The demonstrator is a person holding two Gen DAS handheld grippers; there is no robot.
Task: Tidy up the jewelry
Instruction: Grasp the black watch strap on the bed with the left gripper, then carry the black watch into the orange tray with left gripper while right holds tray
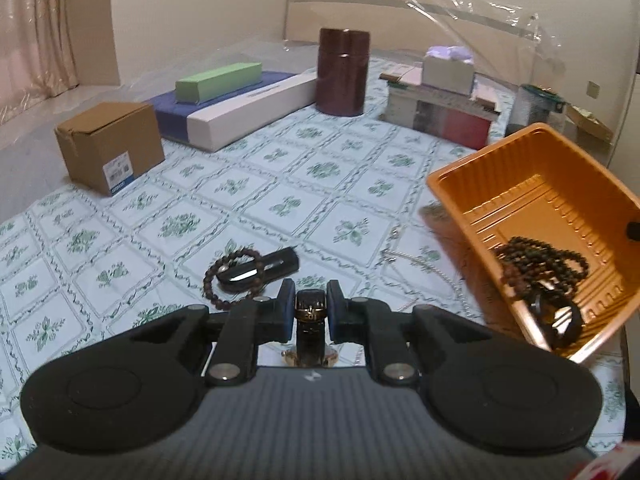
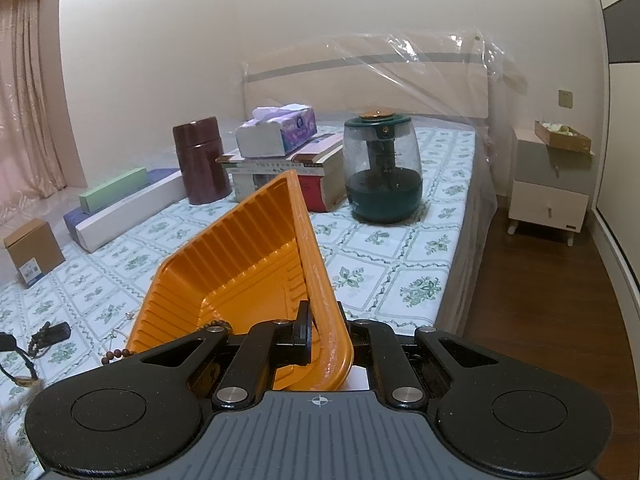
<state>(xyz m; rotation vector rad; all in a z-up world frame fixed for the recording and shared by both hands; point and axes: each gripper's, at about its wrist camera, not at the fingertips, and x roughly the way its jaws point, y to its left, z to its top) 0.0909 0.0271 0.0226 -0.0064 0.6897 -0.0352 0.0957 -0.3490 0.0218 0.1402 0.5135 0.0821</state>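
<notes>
My left gripper [image 1: 309, 312] is shut on the dark strap of a wristwatch [image 1: 310, 316], whose gold-rimmed case hangs below the blue pads, lifted off the bed. Ahead on the patterned sheet lies a brown bead bracelet [image 1: 232, 280] around a black clasp-like piece [image 1: 260, 270], and a thin silver chain [image 1: 424, 262] lies to its right. The orange tray [image 1: 532, 216] is tilted at the right and holds dark bead strands [image 1: 544, 260] and a black band. My right gripper [image 2: 320, 332] is shut on the tray's near wall [image 2: 320, 280], holding the tray tipped up.
At the back of the bed stand a brown cardboard box [image 1: 110, 146], a green box on blue and white boxes [image 1: 218, 82], a maroon canister [image 1: 343, 72], stacked books with a tissue box [image 1: 448, 70] and a green humidifier [image 2: 382, 168]. A nightstand [image 2: 550, 188] stands beside the bed's right edge.
</notes>
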